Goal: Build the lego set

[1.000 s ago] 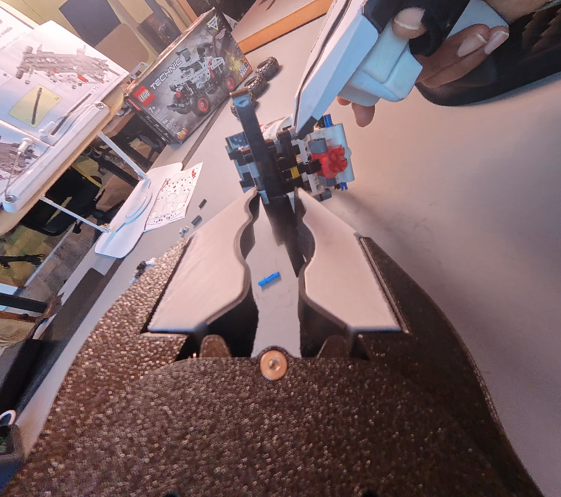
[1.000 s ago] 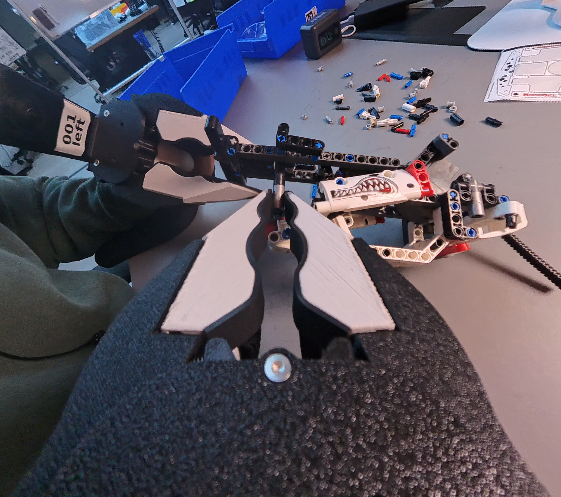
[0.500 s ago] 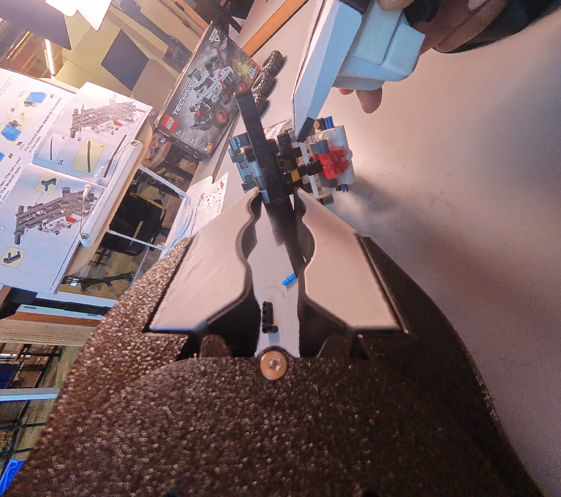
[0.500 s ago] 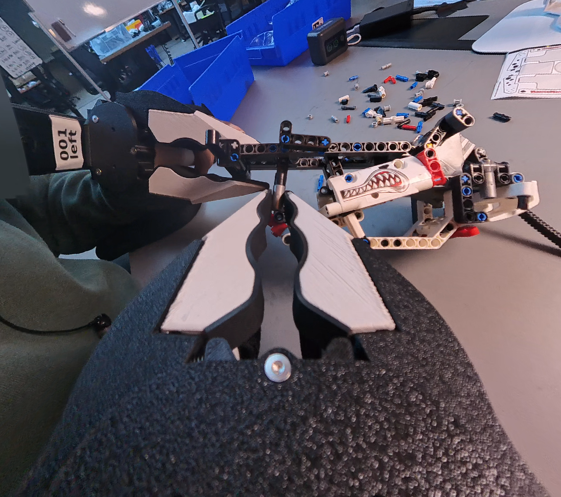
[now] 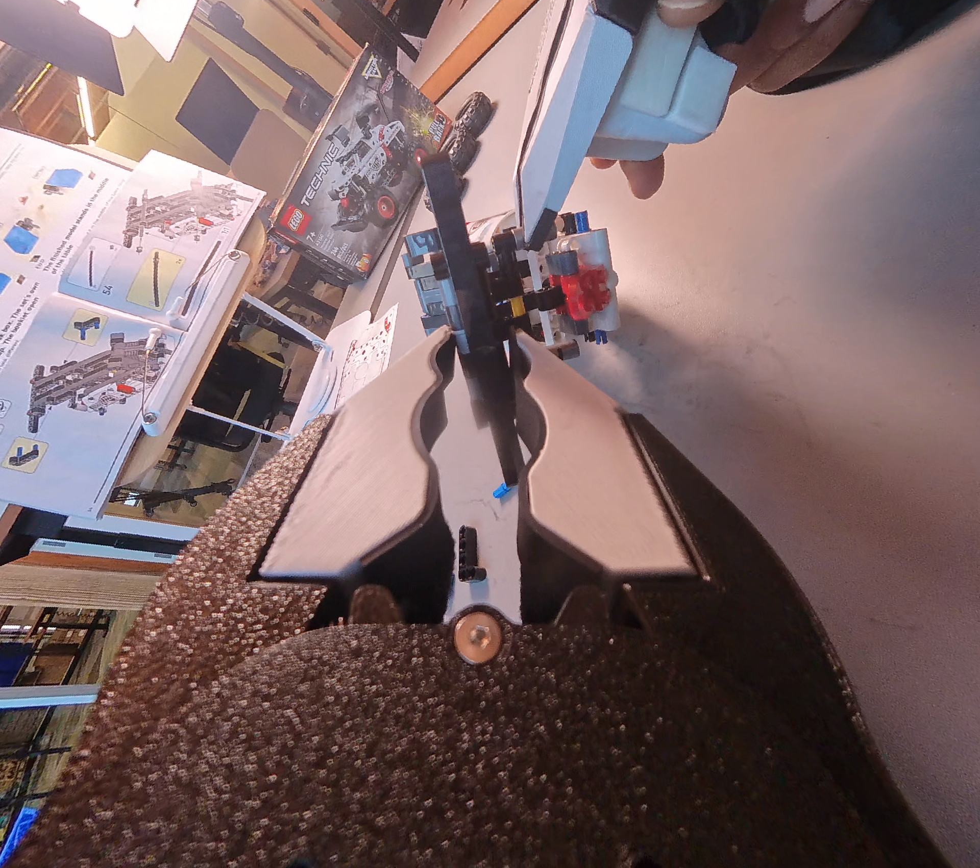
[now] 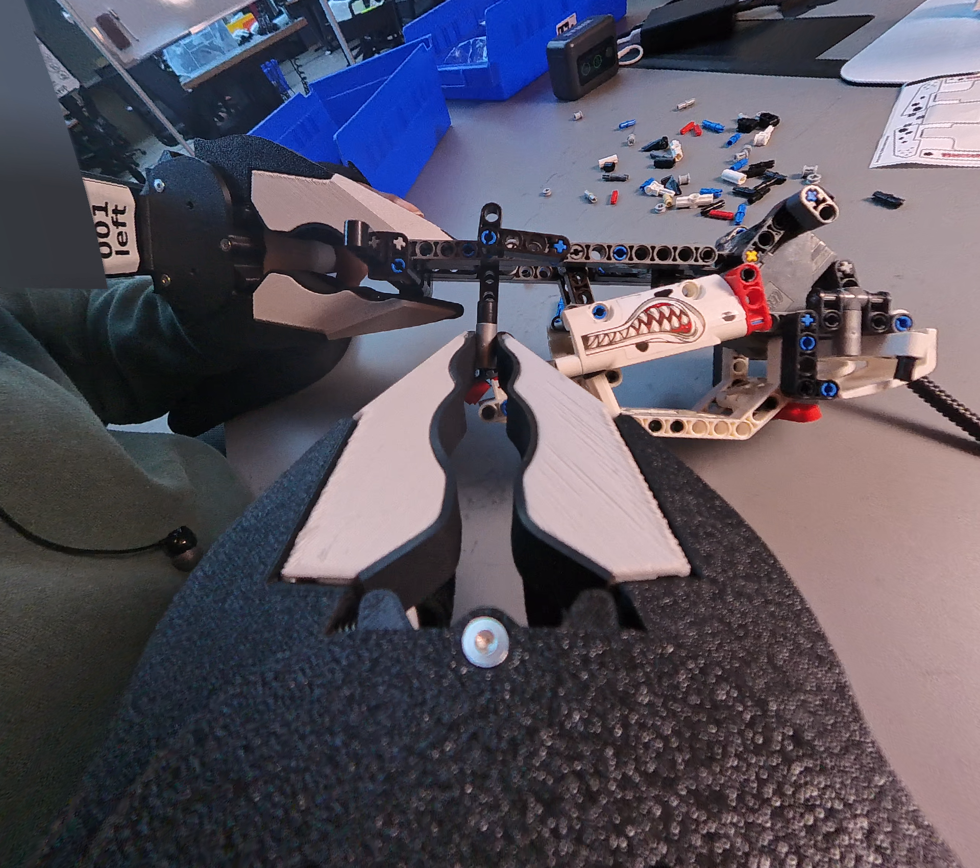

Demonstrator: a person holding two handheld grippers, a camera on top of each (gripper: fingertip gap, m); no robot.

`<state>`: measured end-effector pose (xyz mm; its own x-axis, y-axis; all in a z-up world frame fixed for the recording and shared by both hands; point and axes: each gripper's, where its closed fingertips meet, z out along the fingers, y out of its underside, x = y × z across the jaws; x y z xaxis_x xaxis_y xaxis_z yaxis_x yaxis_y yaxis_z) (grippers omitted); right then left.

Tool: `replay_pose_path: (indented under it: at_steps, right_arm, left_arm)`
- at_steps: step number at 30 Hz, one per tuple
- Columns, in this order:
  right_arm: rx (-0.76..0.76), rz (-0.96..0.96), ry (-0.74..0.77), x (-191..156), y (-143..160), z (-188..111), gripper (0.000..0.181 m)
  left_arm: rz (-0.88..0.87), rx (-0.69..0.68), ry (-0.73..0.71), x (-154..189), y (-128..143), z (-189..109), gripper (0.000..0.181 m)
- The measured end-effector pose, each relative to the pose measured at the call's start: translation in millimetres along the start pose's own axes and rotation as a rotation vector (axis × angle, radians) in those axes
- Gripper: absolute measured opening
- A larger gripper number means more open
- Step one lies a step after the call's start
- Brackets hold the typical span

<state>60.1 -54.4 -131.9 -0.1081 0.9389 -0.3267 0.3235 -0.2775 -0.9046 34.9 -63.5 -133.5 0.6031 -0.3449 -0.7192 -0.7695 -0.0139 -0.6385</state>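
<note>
The lego model (image 6: 663, 312), a long black beam frame with a white shark-mouth panel, sits partly on the grey table (image 6: 795, 551), its far white end resting on the surface and its near end raised. The left gripper (image 5: 480, 349) is clamped on the near end of the black beam (image 5: 461, 270), which runs straight out from between its fingertips; in the right wrist view the same gripper (image 6: 419, 270) comes in from the left at that end. The right gripper (image 6: 485, 344) is closed on a thin black rod (image 6: 487, 307) that hangs down from the middle of the beam, just in front of the shark panel. A scatter of small loose pieces (image 6: 705, 174) lies well behind the model, with blue bins (image 6: 477, 21) farther back; the set's box (image 5: 366, 185) and an open instruction booklet (image 5: 106, 291) stand to the left. Compared with a second ago, the beam is nearly level and the model's near end is lifted higher, both grips unchanged.
</note>
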Motion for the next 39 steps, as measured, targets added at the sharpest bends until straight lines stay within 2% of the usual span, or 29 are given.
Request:
replay_pose_path:
  at_steps: [17,20,22,25,28,29,30,32,34,36,39]
  right_arm:
    - [-0.016,-0.034,-0.002,-2.8,-0.7,-3.3,0.009]
    - [0.01,-0.125,-0.048,-10.5,-16.8,-18.7,0.015]
    - [0.002,-0.189,-0.017,-5.8,-24.4,-26.0,0.02]
    - [-0.064,-0.422,0.037,-1.2,-16.3,-24.8,0.025]
    - [-0.167,-0.701,0.054,0.6,9.2,-14.3,0.029]
    - [-0.159,-0.757,0.06,0.3,12.4,-11.2,0.028]
    - [-0.131,-0.801,0.069,-0.7,11.0,-10.3,0.019]
    - [-0.122,-0.866,0.078,-0.1,15.0,-11.5,0.015]
    - [-0.122,-0.899,0.092,0.6,20.9,-15.3,0.014]
    - [-0.158,-0.932,0.102,2.1,33.8,-18.5,0.016]
    - [-0.125,-0.963,0.137,0.1,37.8,-21.3,0.015]
  left_arm:
    - [0.014,0.002,0.002,1.2,-0.8,-0.9,0.019]
    - [0.075,0.004,-0.009,2.4,0.2,-1.2,0.018]
    - [0.163,-0.008,-0.016,6.0,2.2,0.8,0.018]
    - [0.324,-0.023,-0.008,17.4,5.5,3.9,0.02]
    - [0.392,-0.037,0.024,28.2,6.7,6.1,0.022]
    - [0.408,-0.051,0.032,30.8,7.8,6.4,0.022]
    - [0.41,-0.041,0.058,35.6,5.5,5.5,0.024]
    - [0.36,-0.052,0.134,45.4,3.2,2.4,0.031]
    - [0.23,-0.04,0.225,54.3,-1.6,-4.6,0.041]
    - [0.009,0.017,0.307,55.2,-13.6,-16.2,0.041]
    - [-0.427,0.089,0.429,39.5,-27.2,-26.4,0.045]
